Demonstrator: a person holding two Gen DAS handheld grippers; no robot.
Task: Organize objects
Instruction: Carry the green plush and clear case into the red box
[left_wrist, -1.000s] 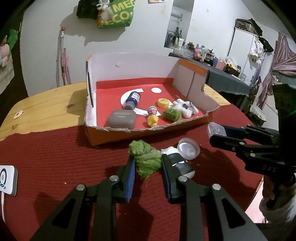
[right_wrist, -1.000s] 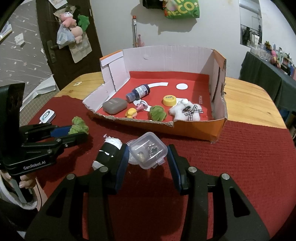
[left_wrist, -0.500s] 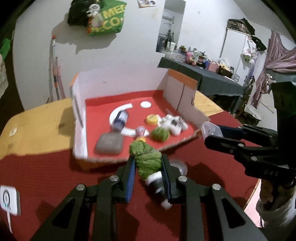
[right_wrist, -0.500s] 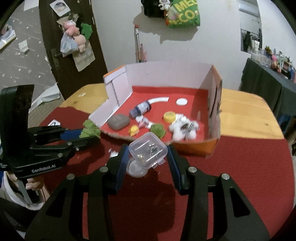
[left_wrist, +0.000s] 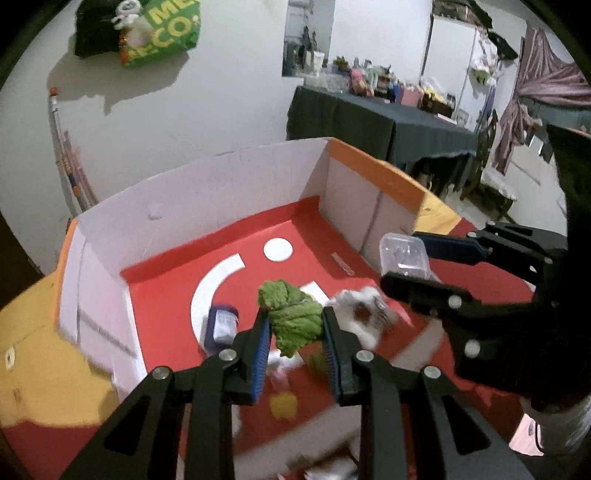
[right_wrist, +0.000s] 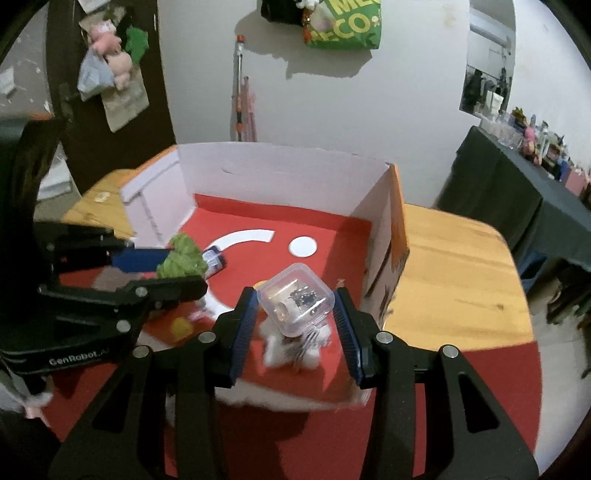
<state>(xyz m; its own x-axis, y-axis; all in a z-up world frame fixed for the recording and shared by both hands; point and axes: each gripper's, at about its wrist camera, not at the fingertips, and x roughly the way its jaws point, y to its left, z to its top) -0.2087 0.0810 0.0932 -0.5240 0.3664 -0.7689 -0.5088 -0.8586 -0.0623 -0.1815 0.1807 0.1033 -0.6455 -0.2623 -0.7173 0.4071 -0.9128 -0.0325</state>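
Green crinkled fabric leaf (left_wrist: 293, 320) sits pinched in the left gripper (left_wrist: 295, 328), while the right gripper (right_wrist: 295, 321) clamps a small clear hard-plastic box (right_wrist: 297, 304) of tiny metal bits — both held above the open cardboard box with a red floor (right_wrist: 332, 236). Judged step: carrying to drop-off. Next comes lowering each onto bare red floor, clear of the fluffy white plush toy (right_wrist: 291, 349), then releasing.
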